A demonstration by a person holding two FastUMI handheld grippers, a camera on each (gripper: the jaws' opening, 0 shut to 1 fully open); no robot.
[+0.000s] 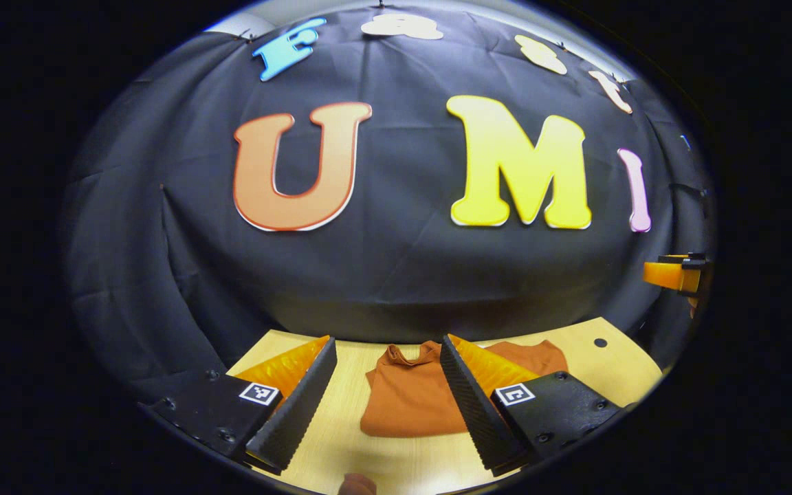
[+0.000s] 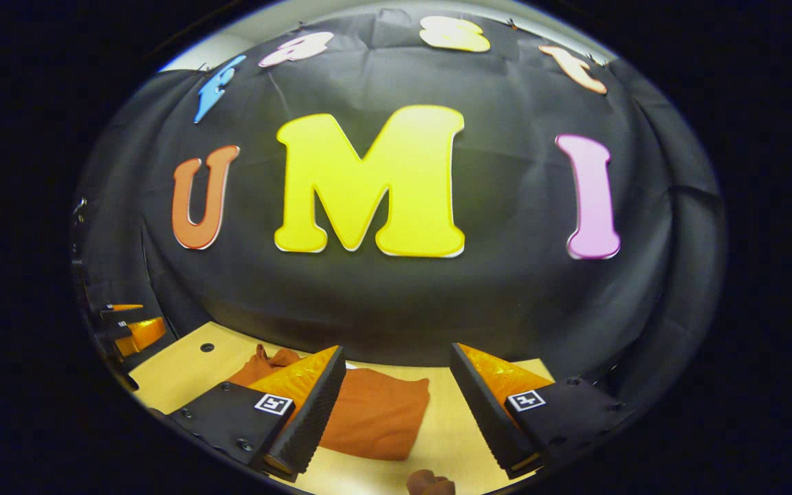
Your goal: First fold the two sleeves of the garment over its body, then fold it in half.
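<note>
Left gripper view: left gripper (image 1: 386,405) spread wide, empty, held above the wooden table (image 1: 341,440); rust garment (image 1: 413,402) lying compact just ahead, sleeves seemingly tucked in.

Right gripper view: right gripper (image 2: 396,409) likewise spread, nothing between its fingers; garment (image 2: 375,412) partly behind one finger, looking already halved. Probably finished, barring tidying.

This is a small work booth, like a test room in a lab, not a home. A black cloth wall (image 1: 396,275) hangs right behind a light wooden table (image 1: 403,460) and curves around its sides. The cloth is wrinkled and pinned up at the top. The table top has a small round hole (image 1: 600,342) near its far edge, close to the cloth. Above the cloth, a strip of pale plain wall (image 2: 203,51) peeks out.
</note>
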